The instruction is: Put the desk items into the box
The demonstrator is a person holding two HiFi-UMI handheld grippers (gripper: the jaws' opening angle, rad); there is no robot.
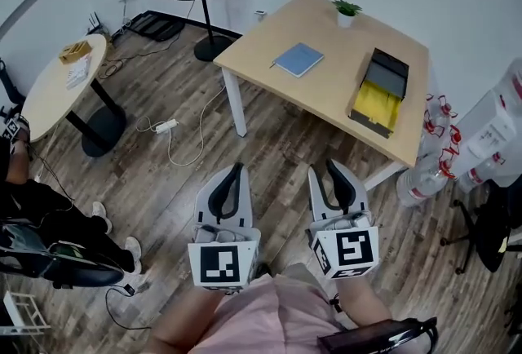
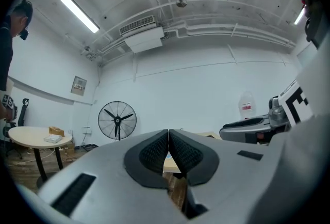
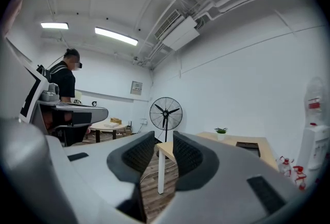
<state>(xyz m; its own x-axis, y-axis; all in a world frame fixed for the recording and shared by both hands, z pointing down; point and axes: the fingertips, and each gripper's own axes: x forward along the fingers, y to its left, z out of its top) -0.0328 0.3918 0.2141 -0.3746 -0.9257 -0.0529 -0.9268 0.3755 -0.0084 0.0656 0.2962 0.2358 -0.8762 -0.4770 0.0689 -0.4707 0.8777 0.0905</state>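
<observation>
While the box [image 1: 380, 91] lies well ahead, left gripper [image 1: 238, 168] jaws together, right gripper [image 1: 329, 164] jaws apart, empty.

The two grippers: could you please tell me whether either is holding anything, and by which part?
Nothing is held. The left gripper is shut with nothing in it; the right gripper stands slightly open, with nothing between its jaws.

notebook [image 1: 298, 59] left of box [image 1: 380, 91], plant [image 1: 347, 11] seemingly behind
</observation>
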